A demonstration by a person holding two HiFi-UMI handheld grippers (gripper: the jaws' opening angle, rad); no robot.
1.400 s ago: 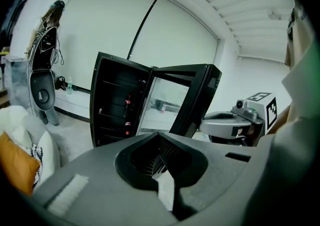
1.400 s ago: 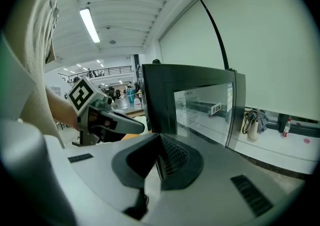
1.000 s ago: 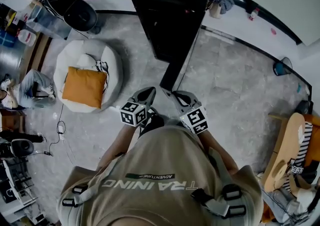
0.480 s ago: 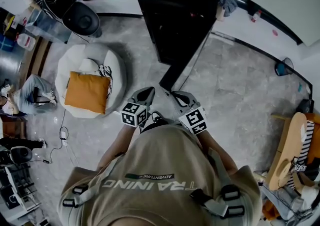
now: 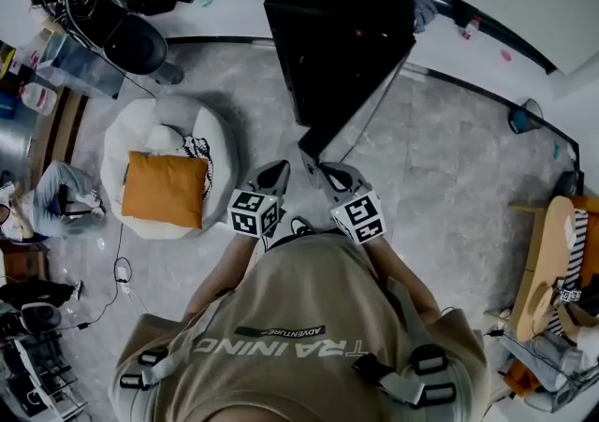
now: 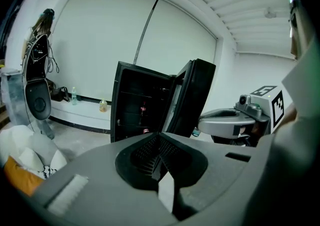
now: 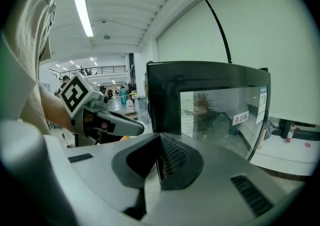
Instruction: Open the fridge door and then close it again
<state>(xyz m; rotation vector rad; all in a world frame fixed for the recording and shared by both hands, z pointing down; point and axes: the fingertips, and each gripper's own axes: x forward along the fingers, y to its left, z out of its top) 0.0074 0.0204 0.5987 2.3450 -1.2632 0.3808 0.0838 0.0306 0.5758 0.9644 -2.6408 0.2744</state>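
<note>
Since the fridge [image 5: 342, 27] door [image 5: 318, 139] stands open, the clenched, empty left hand-held gripper [image 5: 277, 173] and right hand-held gripper [image 5: 326, 173] should push it squarely shut.

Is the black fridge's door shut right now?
No, the fridge door stands swung wide open, so you can see right into the dark inside of the fridge.

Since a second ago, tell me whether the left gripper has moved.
Yes. The left gripper has advanced toward the fridge: the orange cushion, ahead of it earlier, now lies nearly alongside.
</note>
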